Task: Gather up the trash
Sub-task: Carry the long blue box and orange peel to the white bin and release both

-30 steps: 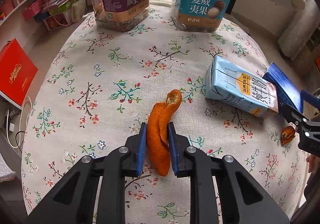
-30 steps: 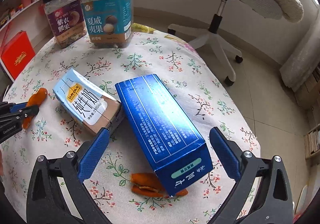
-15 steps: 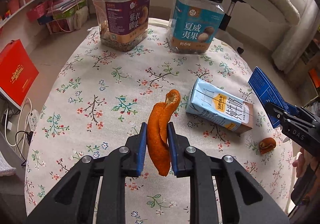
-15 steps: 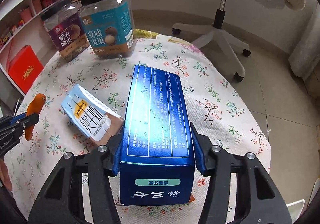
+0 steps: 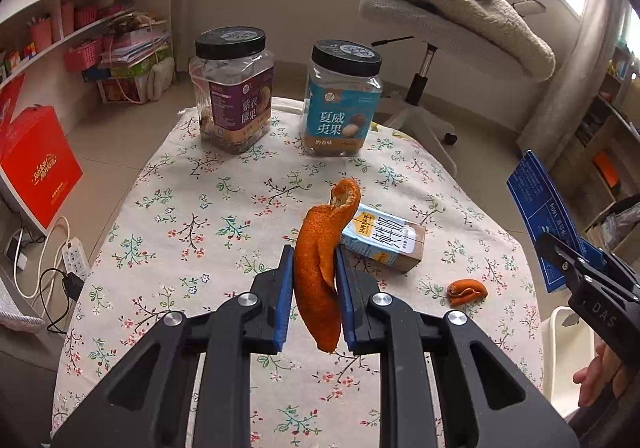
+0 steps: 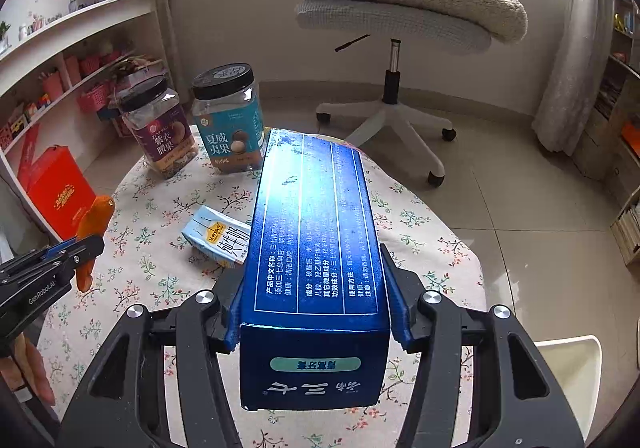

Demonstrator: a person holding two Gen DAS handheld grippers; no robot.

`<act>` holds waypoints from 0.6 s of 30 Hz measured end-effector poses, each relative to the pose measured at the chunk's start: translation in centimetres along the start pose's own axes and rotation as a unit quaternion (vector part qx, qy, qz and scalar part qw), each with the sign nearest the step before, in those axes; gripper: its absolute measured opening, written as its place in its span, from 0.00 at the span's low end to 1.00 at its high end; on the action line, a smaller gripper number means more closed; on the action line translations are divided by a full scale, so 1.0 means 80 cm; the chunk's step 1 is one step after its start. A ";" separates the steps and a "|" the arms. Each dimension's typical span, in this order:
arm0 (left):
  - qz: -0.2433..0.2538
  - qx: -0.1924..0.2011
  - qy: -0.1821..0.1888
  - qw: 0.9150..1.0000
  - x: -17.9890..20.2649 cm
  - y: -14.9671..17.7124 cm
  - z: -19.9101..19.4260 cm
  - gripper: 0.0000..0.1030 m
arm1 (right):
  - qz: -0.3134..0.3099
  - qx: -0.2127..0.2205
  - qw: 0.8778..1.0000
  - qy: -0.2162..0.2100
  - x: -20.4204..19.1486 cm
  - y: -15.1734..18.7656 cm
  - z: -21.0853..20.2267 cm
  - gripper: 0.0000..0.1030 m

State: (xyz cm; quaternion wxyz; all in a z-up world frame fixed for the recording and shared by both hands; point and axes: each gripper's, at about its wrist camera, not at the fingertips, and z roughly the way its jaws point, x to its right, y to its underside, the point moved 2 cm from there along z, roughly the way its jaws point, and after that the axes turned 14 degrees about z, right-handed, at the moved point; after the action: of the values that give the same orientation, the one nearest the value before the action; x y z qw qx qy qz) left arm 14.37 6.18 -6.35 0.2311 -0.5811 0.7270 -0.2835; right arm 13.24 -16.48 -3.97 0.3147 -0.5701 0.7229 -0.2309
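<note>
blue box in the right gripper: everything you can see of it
The blue box is a long rectangular carton, glossy printed cardboard by the look of it, with white Chinese text in ruled columns on its upper face and a pale green label strip on the near end. It looks closed and undented. The right gripper clamps it near that end, blue pads pressed against both long sides. It is lifted off the table, far end tilted up, nothing else touching it. From the left wrist view it juts above the gripper.

Two orange peels (image 5: pixel 320 272) (image 5: pixel 466 292), two lidded jars (image 5: pixel 234 87) (image 5: pixel 343 97), one milk carton (image 5: pixel 384 242), one blue box (image 6: pixel 316 248), and perhaps one white bin (image 6: pixel 572 372), barely visible.
</note>
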 end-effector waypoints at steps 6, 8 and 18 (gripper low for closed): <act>0.019 0.020 0.009 1.000 0.031 0.003 -0.022 0.20 | 0.011 0.026 1.000 0.007 0.022 0.013 -0.036 0.51; 0.028 0.025 0.010 0.999 0.042 0.004 -0.026 0.20 | 0.022 0.036 0.999 0.013 0.034 0.017 -0.041 0.51; 0.060 0.035 0.018 0.997 0.085 0.006 -0.027 0.20 | 0.066 0.051 0.996 0.038 0.085 0.020 -0.056 0.51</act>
State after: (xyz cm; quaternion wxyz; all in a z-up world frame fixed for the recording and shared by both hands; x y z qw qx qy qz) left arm 11.13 -0.05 -5.10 0.2546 -0.5227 0.7544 -0.3046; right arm 7.93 -22.79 -3.23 0.3305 -0.4951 0.7577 -0.2674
